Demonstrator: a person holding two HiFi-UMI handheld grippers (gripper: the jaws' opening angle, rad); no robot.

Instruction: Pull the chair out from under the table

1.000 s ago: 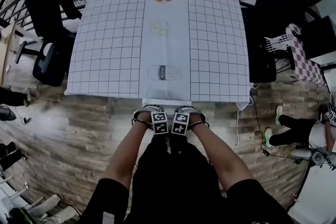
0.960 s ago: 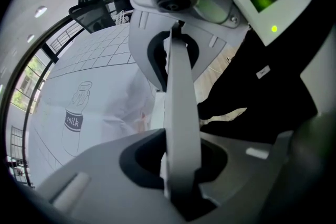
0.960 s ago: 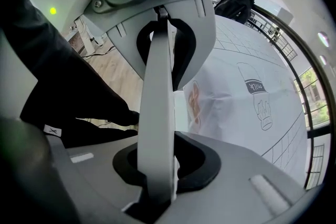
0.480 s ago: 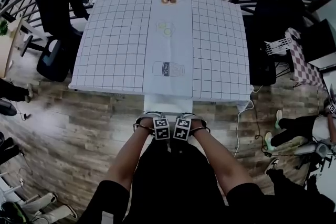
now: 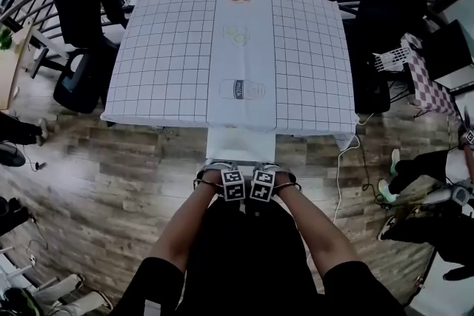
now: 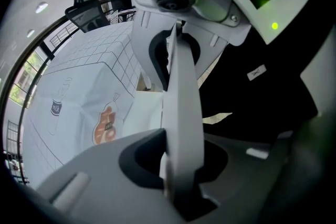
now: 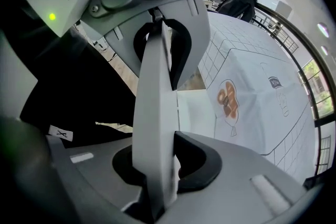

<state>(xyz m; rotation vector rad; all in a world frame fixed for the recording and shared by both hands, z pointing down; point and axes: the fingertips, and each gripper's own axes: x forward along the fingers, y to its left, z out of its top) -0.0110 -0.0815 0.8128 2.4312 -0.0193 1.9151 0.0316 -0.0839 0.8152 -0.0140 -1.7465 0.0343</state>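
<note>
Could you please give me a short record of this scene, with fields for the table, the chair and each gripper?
table: covered with a grid-pattern cloth, printed pictures down its middle strip
chair: white, partly showing between the table's near edge and the grippers
left gripper: shut on the chair's thin white back edge
right gripper: shut on the same edge, close beside the left gripper
surroundings: black office chair at the table's left side, wooden floor
</note>
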